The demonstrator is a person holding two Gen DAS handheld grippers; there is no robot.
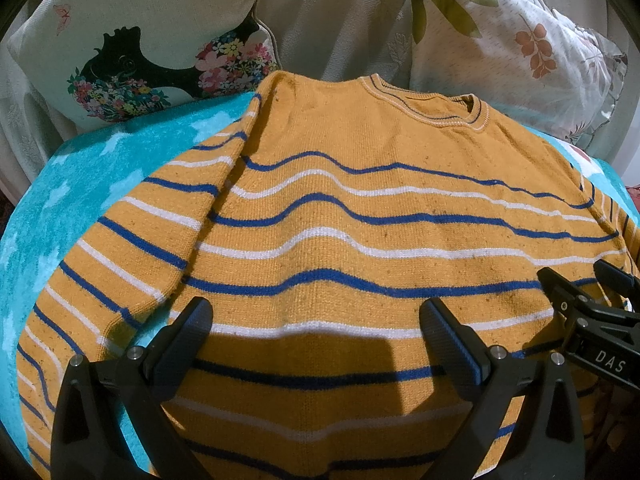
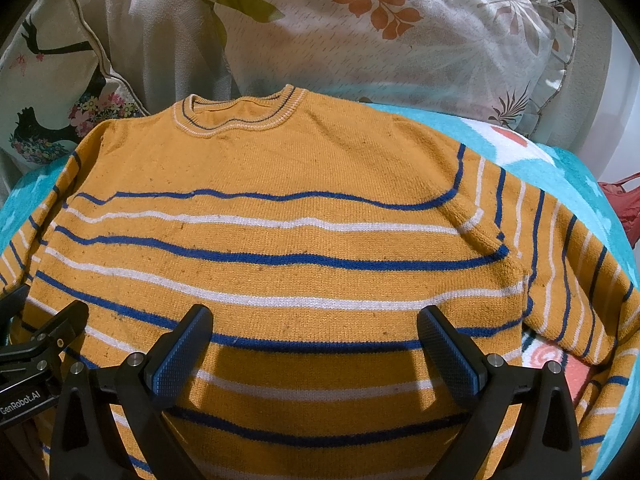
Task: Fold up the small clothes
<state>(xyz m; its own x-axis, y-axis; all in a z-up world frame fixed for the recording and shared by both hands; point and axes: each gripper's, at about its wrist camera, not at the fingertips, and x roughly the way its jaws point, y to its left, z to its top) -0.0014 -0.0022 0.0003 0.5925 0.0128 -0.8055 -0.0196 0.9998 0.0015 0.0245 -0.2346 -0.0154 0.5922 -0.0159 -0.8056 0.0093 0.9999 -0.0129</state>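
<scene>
A mustard-yellow sweater (image 1: pixel 360 208) with blue and white stripes lies spread flat, collar away from me, on a turquoise towel (image 1: pixel 80 200). It also shows in the right wrist view (image 2: pixel 300 168). Its left sleeve (image 1: pixel 120 260) and right sleeve (image 2: pixel 568 260) lie out to the sides. My left gripper (image 1: pixel 316 332) is open and empty, held above the sweater's lower body. My right gripper (image 2: pixel 314 340) is open and empty, also above the lower body. The right gripper shows at the right edge of the left wrist view (image 1: pixel 592 296); the left one shows at the left edge of the right wrist view (image 2: pixel 40 328).
A cushion (image 1: pixel 140 48) with a black silhouette and flowers stands behind at the left. A leaf-print pillow (image 2: pixel 400 32) stands behind at the right. A beige sofa back (image 1: pixel 332 12) lies between them. A red object (image 2: pixel 624 208) sits at the far right edge.
</scene>
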